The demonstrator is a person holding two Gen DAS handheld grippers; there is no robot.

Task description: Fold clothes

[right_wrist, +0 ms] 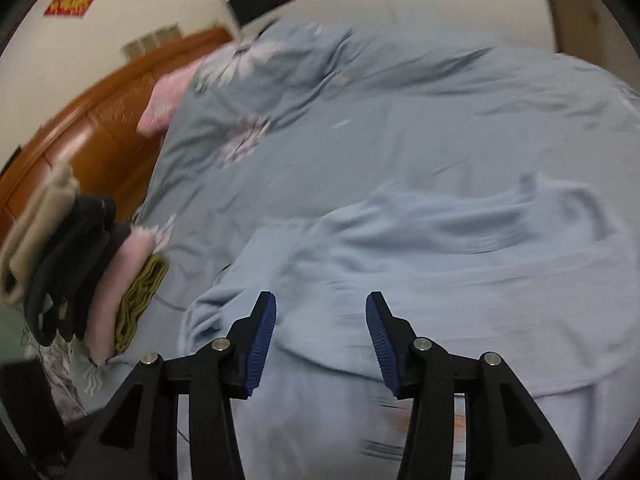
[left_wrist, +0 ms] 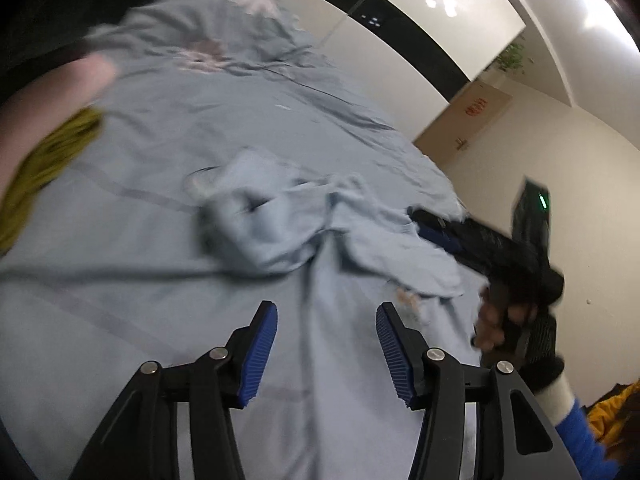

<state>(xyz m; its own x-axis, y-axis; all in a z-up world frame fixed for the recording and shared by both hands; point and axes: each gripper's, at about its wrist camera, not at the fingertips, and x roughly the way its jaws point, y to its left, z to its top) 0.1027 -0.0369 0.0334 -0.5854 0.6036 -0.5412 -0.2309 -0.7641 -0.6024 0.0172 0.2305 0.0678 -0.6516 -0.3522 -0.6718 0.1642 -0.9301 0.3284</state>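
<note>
Both claws spread and empty, left claw (left_wrist: 326, 354) and right claw (right_wrist: 320, 346) over the crumpled light-blue garment (left_wrist: 304, 220) lying mid-frame on the bed (left_wrist: 160, 208); I judge we're pre-grasp, next pinch an edge and flatten.

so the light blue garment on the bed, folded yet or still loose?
Still loose. The light blue garment lies crumpled and bunched on the bedsheet, edges uneven; both grippers open above it, neither holding it.
</note>
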